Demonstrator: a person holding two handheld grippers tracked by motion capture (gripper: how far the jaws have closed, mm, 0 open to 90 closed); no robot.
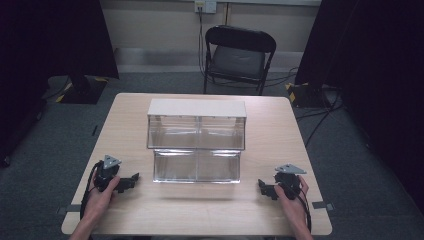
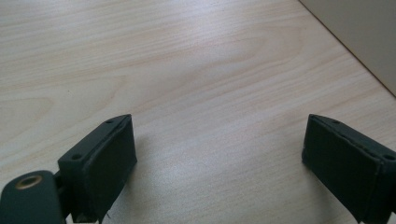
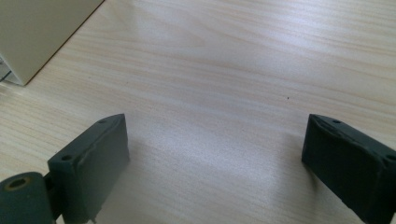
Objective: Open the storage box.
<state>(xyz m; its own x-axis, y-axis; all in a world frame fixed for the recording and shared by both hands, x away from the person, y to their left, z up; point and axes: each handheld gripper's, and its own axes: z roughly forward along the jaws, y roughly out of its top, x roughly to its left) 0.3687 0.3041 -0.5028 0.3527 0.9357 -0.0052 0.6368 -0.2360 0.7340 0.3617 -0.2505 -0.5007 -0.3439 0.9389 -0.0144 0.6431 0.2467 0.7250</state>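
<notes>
A: From the high view, your left gripper [image 1: 131,179] and right gripper [image 1: 264,186] rest either side of the clear bin organiser [image 1: 196,141].

B: How will it handle?

A: Probably rigid, slick plastic; take a front lip.

B: The gripper views?

A: Left gripper view: jaws spread, holding nothing, bare table [image 2: 196,70] ahead. Right gripper view: the same.

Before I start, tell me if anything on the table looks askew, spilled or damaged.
Nothing stands out. The clear drawer unit sits square mid-table, lower drawers forward. The left gripper and right gripper rest open on bare wood at either side.
</notes>
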